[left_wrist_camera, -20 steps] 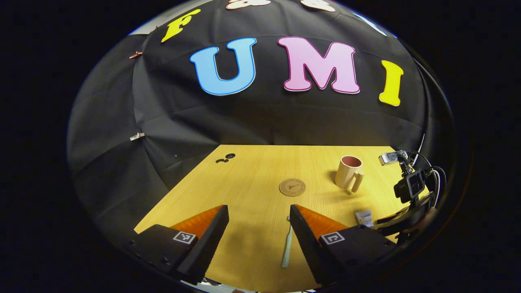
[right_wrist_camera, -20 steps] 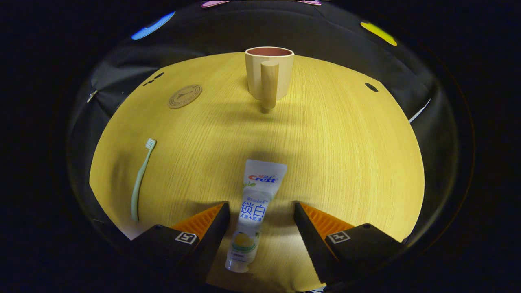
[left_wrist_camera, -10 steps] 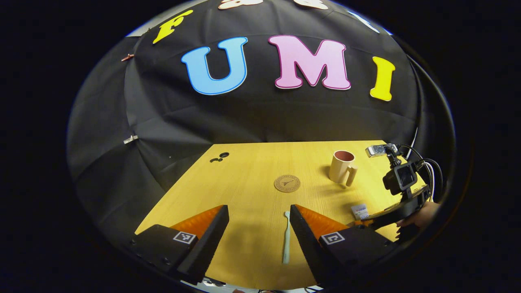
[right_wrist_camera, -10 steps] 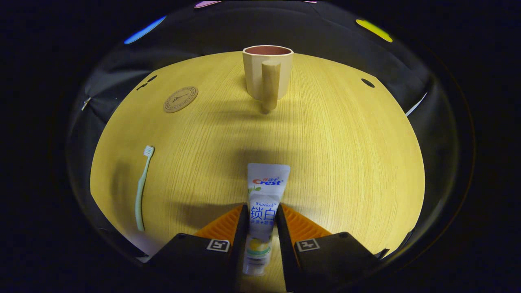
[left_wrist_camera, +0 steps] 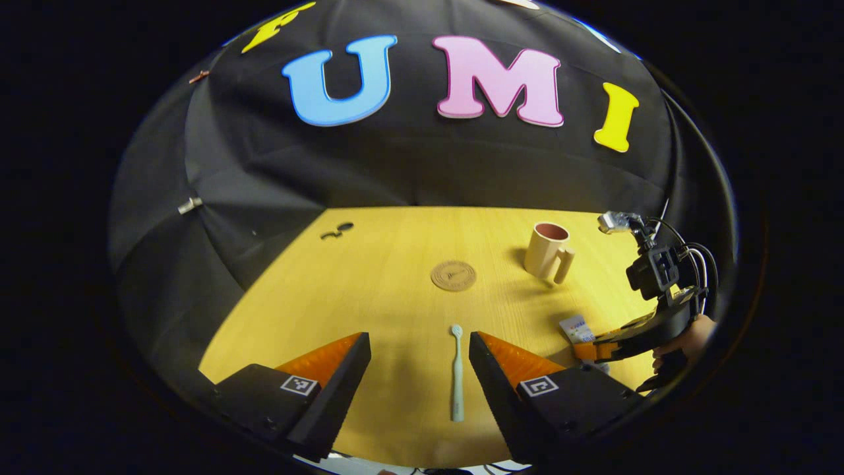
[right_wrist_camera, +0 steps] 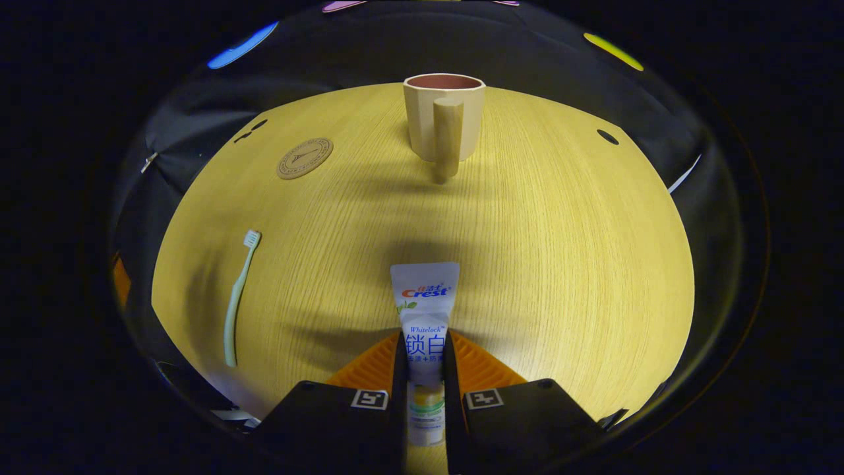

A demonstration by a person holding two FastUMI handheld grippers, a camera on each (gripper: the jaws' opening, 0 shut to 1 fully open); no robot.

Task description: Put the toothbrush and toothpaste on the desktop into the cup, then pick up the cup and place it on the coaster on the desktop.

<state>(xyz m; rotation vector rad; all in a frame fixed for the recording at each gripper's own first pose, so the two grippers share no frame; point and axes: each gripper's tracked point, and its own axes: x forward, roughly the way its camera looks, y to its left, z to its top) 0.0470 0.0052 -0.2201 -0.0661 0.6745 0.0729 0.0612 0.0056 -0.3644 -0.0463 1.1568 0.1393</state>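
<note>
Right gripper [right_wrist_camera: 424, 369]: fingers pressed against both flat sides of the toothpaste [right_wrist_camera: 424, 310], gripping the tube at mid-length so that its crimped end projects forward toward the cup [right_wrist_camera: 444, 115]. The cup stands upright at the far side of the desktop [right_wrist_camera: 560, 251], mouth up and handle facing the gripper; this alignment suggests a straight carry to the opening.

Left gripper [left_wrist_camera: 419, 369]: fingers spread wide and holding nothing, poised over the near edge of the desktop [left_wrist_camera: 369, 277]. The toothbrush [left_wrist_camera: 456, 373] lies flat between the fingers, closer to the right one, bristle end pointing away; the open stance appears to prepare a grasp on its handle. In the right gripper view the toothbrush [right_wrist_camera: 239, 297] lies at the near left, well apart from the tube.

The coaster [left_wrist_camera: 453, 275] sits bare near mid-desktop, left of the cup [left_wrist_camera: 547, 251]. Judged stage: first item grasped, neither yet in the cup.
</note>
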